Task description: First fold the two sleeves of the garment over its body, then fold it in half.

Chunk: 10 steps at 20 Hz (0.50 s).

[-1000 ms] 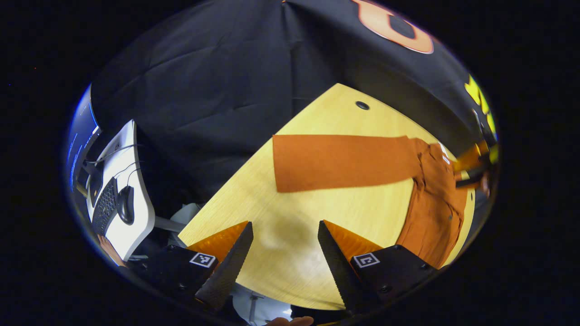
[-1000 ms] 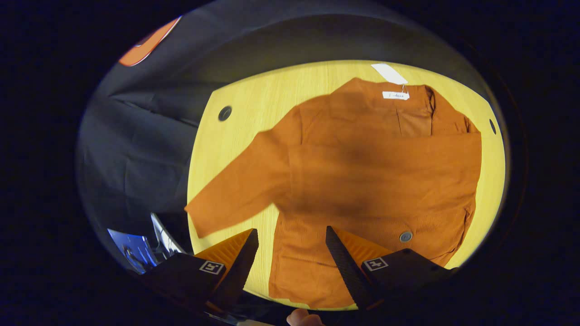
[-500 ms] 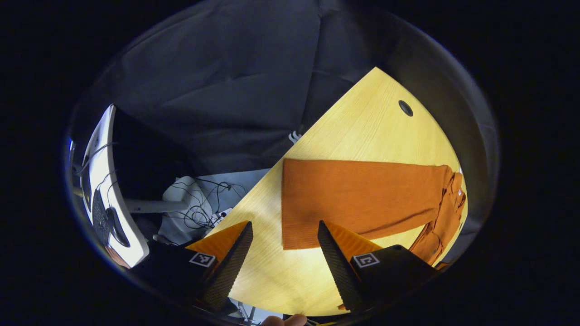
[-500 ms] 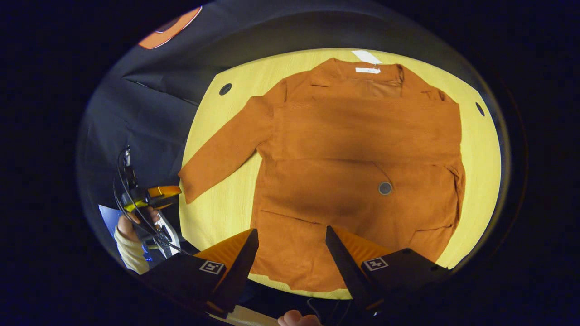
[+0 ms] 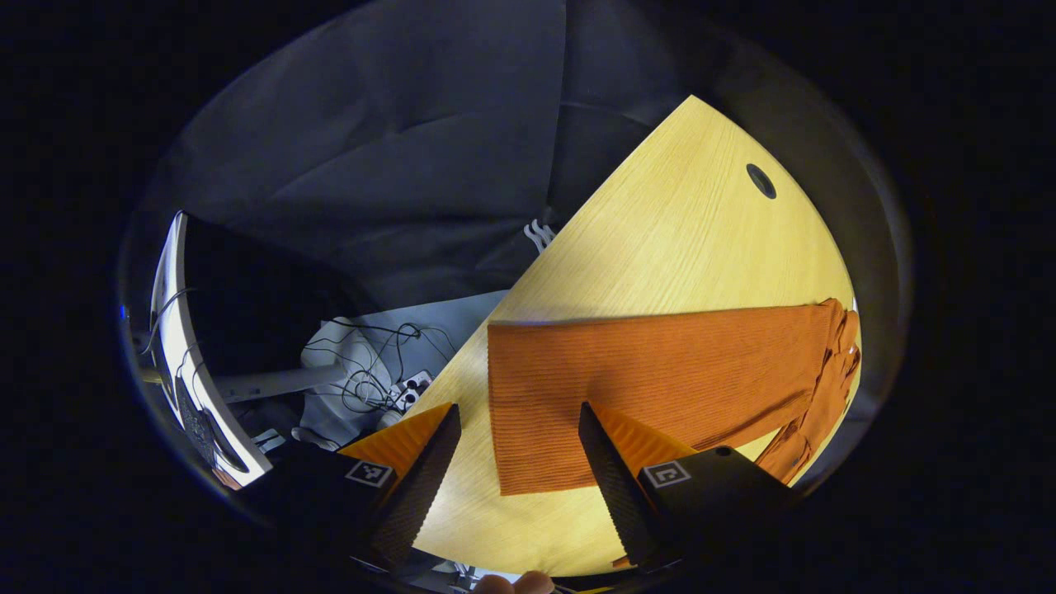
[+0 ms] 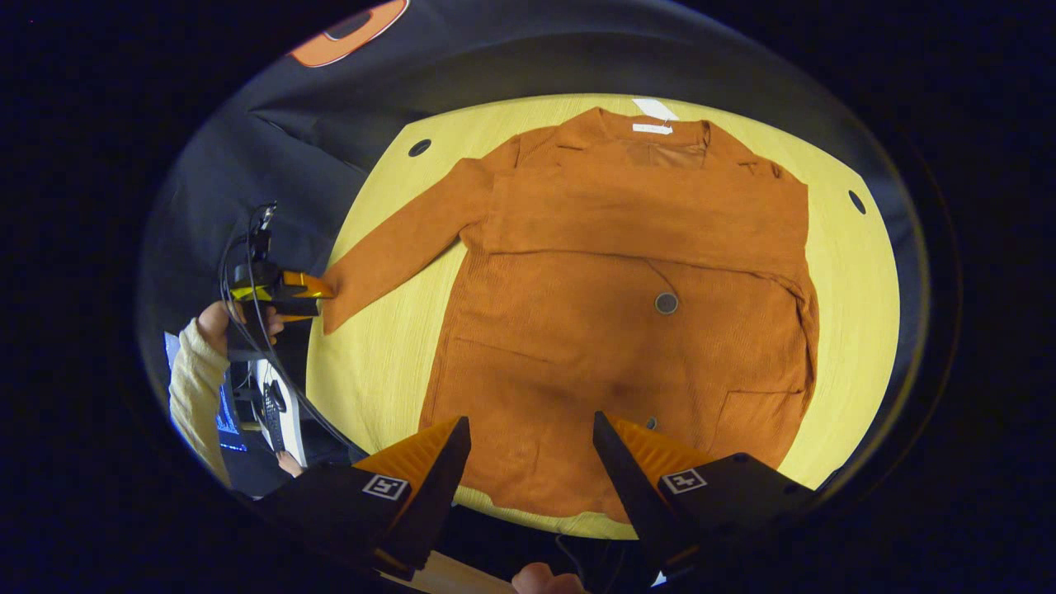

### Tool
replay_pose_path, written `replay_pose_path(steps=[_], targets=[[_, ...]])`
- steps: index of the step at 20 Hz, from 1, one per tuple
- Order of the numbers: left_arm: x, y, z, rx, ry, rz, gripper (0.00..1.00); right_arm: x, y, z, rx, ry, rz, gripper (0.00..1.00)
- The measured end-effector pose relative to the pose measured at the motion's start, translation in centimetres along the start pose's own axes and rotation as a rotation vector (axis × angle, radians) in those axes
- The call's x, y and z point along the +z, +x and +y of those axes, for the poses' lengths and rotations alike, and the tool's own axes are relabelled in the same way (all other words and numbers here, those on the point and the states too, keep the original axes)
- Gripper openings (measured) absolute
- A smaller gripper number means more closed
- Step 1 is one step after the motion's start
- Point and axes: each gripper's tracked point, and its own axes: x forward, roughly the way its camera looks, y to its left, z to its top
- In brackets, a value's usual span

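— Where does the garment [image 6: 627,313] lie?

— Flat on the yellow table [image 6: 858,280], ahead of the right gripper [image 6: 528,470], whose fingers stand wide apart with nothing between them, above the hem. One sleeve [image 6: 643,223] is already folded across the chest; a round button [image 6: 666,303] shows below it.

— And the other sleeve?

— The outstretched sleeve [image 5: 652,388] runs out toward the table's edge. In the left gripper view its cuff end lies just ahead of the left gripper [image 5: 516,470], partly between the spread fingers; whether they touch the cloth cannot be told.

— Does the right gripper view show that too?

— Yes: far to its left, a hand [image 6: 216,318] in a pale sleeve holds the left gripper right at the cuff.
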Motion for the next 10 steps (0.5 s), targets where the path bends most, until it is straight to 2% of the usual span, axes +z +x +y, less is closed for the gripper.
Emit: replay_pose_path(steps=[3, 6, 7, 8, 9, 10], targets=[[0.0, -0.2, 0.0, 0.005, 0.029, 0.017, 0.93, -0.5, 0.2, -0.7, -0.017, -0.012, -0.018, 0.95], [-0.1, 0.0, 0.1, 0.012, 0.045, 0.025, 0.92, -1.6, 0.0, -0.5, -0.003, -0.008, -0.006, 0.95], [-0.1, 0.0, 0.1, 0.012, 0.042, 0.023, 1.0, -1.9, 0.0, -0.6, 0.006, 0.001, -0.002, 0.95], [0.0, -0.1, 0.1, 0.013, 0.039, 0.022, 1.0, -2.2, 0.1, -0.6, 0.011, 0.01, 0.005, 0.95], [0.0, -0.2, -0.1, 0.012, 0.043, 0.026, 0.9, -2.6, 0.1, -0.7, 0.017, 0.016, 0.011, 0.95], [0.0, -0.2, -0.4, 0.009, 0.047, 0.026, 0.88, -2.9, 0.2, -1.0, 0.02, 0.02, 0.019, 0.95]])
